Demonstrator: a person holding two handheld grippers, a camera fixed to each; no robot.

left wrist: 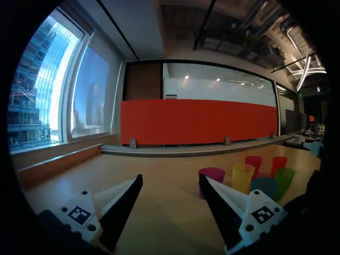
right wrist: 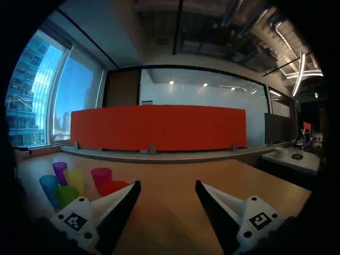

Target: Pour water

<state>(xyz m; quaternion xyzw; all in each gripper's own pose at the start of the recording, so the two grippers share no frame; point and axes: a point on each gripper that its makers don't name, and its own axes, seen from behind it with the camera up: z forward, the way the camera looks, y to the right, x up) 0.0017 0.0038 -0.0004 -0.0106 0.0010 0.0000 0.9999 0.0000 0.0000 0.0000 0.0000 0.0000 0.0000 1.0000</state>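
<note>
The left gripper (left wrist: 170, 177) hovers low over the wooden table (left wrist: 170, 212), its two fingers spread wide with nothing between them. Close together on its right stand the purple cup (left wrist: 211, 173), partly hidden by the right fingertip, then the yellow cup (left wrist: 242, 176), with the pink cup (left wrist: 253, 163) and the red cup (left wrist: 279, 164) farther back, and the blue cup (left wrist: 263, 185) and the green cup (left wrist: 284, 178) at the near right. Whether any of them holds water I cannot tell. Straight ahead the tabletop is bare wood as far as the red partition (left wrist: 195, 121) that closes its far edge. A window (left wrist: 42, 93) above a wooden ledge bounds the left side.

The right gripper (right wrist: 168, 183) is spread just as wide and holds nothing. In the right gripper view all six stand on its left, the red cup just behind its left finger. Ahead and to the right the wood lies open up to the table's right edge, beyond which a white desk (right wrist: 293, 160) stands apart.
</note>
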